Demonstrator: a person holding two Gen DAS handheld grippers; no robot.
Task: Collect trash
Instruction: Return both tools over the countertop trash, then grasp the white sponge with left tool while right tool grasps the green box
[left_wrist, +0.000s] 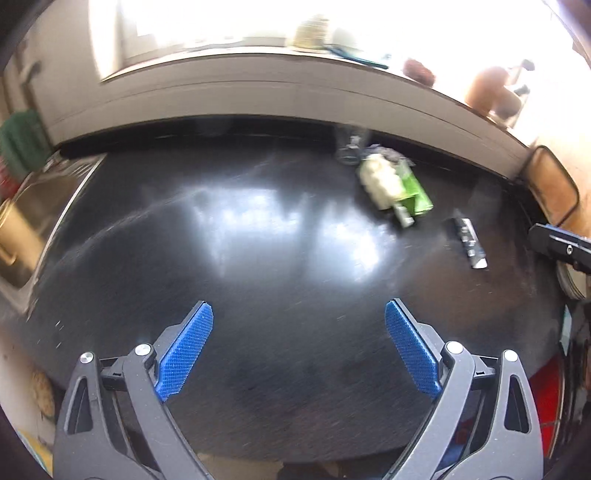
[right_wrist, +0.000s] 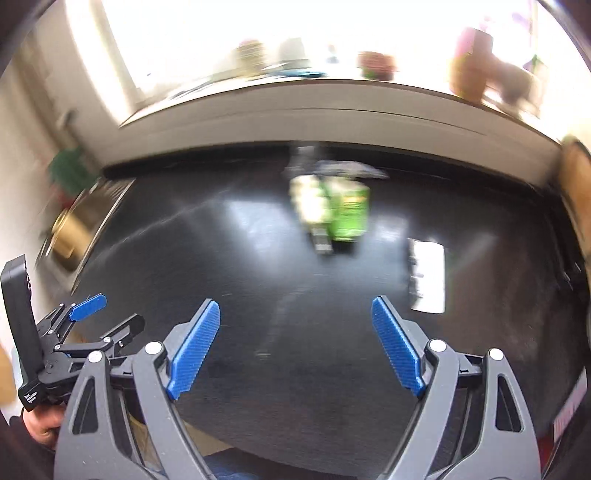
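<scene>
Both the left gripper (left_wrist: 299, 310) and right gripper (right_wrist: 295, 306) have grey frames, silver screws and blue ribbed pads (right_wrist: 194, 350).

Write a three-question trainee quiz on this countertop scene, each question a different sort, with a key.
1. True or false: the left gripper is shut on a piece of trash.
2. Multiple choice: the green carton lies (A) in the sink, (B) on the black countertop beside the white crumpled wrapper, (C) between the right gripper fingers.
3. Fill in: the flat silver packet lies apart from the carton, on the ____.

Key: 1 false; 2 B; 3 countertop.
</scene>
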